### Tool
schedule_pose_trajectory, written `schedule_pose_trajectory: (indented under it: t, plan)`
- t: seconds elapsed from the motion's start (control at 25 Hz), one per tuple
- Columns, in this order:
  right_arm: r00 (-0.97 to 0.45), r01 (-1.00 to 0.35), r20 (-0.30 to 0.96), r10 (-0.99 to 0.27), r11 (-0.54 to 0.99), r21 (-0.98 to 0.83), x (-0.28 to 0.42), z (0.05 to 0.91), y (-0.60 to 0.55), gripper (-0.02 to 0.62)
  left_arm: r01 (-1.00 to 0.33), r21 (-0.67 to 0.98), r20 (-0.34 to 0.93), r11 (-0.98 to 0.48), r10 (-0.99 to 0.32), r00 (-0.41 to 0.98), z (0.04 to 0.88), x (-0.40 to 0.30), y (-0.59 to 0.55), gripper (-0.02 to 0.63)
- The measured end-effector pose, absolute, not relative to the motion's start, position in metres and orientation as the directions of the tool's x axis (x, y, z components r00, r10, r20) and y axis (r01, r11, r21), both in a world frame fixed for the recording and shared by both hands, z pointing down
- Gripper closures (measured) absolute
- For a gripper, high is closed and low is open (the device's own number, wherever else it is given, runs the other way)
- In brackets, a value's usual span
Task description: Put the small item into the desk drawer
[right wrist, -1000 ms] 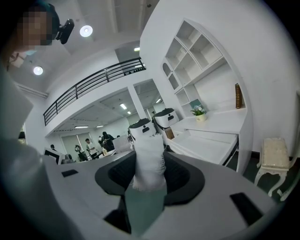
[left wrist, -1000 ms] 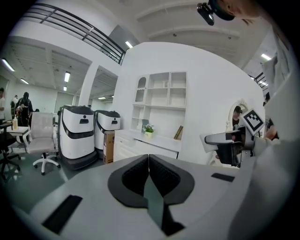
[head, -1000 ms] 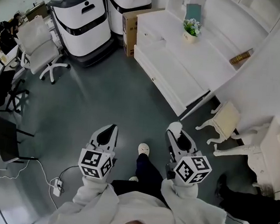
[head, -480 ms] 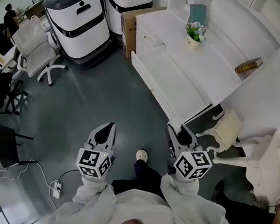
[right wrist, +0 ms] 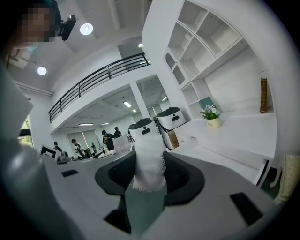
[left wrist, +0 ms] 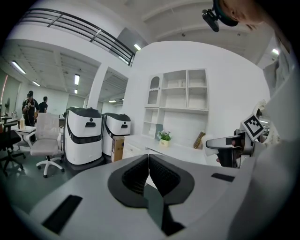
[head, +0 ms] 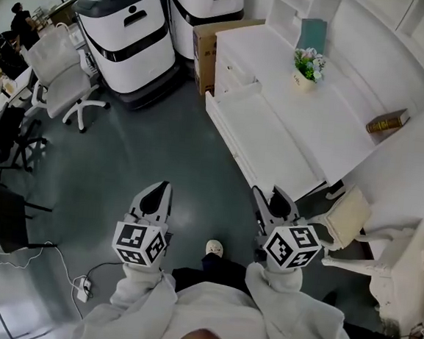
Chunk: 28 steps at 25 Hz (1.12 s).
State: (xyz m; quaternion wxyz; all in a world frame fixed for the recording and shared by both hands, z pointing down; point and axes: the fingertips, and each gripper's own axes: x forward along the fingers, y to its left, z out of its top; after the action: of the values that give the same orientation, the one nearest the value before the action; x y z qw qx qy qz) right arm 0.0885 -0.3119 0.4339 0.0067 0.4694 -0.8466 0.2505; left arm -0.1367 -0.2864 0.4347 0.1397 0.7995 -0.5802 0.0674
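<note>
1. My left gripper (left wrist: 148, 161) was fully closed. Its two dark pads were pressed together with nothing between them.
2. My right gripper (right wrist: 149, 154) was clamped on the small item (right wrist: 149, 164), a white cloth-like roll with a frayed lower edge. It stood upright between the jaws and reached past their tips.
3. In the head view both grippers sat low in the frame, over the grey floor (head: 170, 147). The item could hardly be made out there, because the right gripper's own body covered nearly all of it.
4. The desk (head: 326, 131) filled the upper right of the head view, well apart from both grippers. Its far side was cut off by the frame edge.
5. A long, lower white ledge (head: 263, 136) ran along the desk's near side. I could not tell whether it was a pulled-out drawer or a fixed shelf.
6. A potted plant (head: 308, 65) stood on the desk, and a book (head: 387, 121) lay further right against the wall.
7. At the top centre, a cardboard box (head: 206, 43) stood just beside the desk's end. Next to it were two white machines (head: 124, 32), the second cropped by the top edge.
8. The people at the upper left were too small to make out.
</note>
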Motion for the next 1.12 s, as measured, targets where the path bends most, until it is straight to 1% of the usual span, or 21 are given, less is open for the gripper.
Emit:
schedule_pose_trajectory:
  t: [0.28,0.56,0.8,1.12]
  plan:
    - [-0.578,-0.783,0.218,-0.786,0.459,-0.420,0.088,0.428,-0.351,0.408,-0.953,0.149,0.227,-0.264,-0.929,0.293,0.427,-0.126,-0.306,0.588]
    - [-0.610,-0.762,0.236,-0.756,0.478,-0.438,0.075,0.439,-0.358,0.408,-0.955,0.176,0.251,-0.240,-0.927,0.279,0.439,-0.132,-0.312,0.588]
    - [-0.582,-0.778,0.243,-0.776,0.445,-0.444,0.082,0.444,-0.383,0.408,-0.944,0.162,0.269,-0.287,-0.908,0.322,0.444,-0.125,-0.343,0.588]
    - [-0.509,-0.812,0.244,-0.825,0.368,-0.453,0.090,0.441,-0.447,0.408,-0.917,0.160,0.264,-0.365,-0.880,0.396,0.442,-0.124,-0.426,0.588]
